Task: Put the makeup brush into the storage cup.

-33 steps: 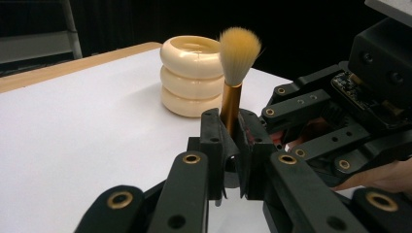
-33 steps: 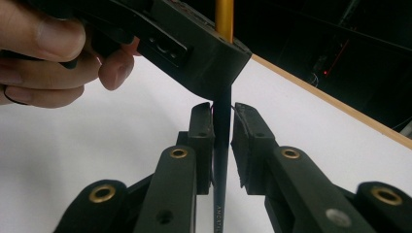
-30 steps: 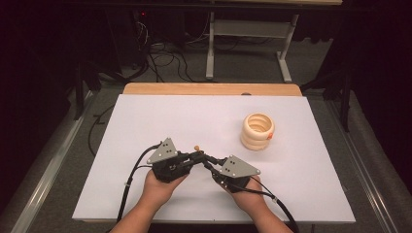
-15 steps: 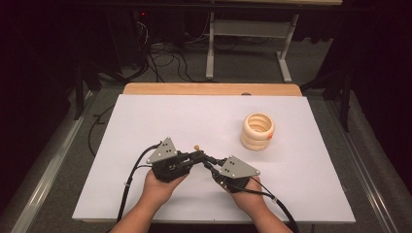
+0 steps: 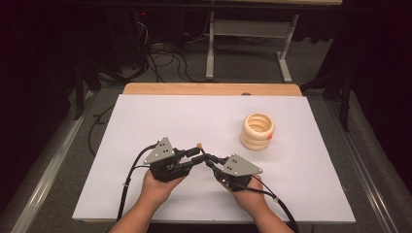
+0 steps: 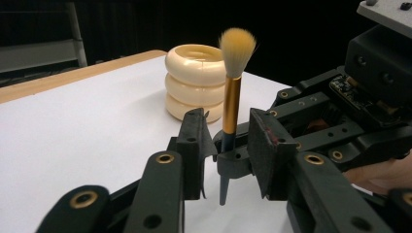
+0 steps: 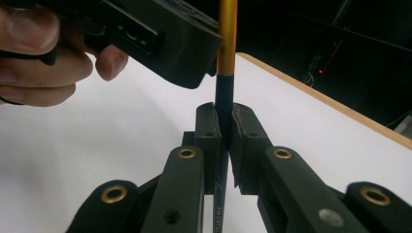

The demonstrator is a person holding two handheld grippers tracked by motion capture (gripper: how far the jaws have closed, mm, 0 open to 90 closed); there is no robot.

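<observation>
A white table top (image 5: 145,121) takes up the middle of the high view, with a strip of pale wood (image 5: 209,89) along its far edge; a cream holder of three stacked rings (image 5: 258,131) stands upright on the right half, an orange spot on its side; behind the table, on grey carpet, lie tangled black cables (image 5: 170,60) beside a grey metal frame (image 5: 252,29).

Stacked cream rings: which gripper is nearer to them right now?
Right. The right gripper, shut on the brush, sits just near-left of the stacked cream rings. The left gripper, jaws open around that brush, is slightly farther left.
</observation>
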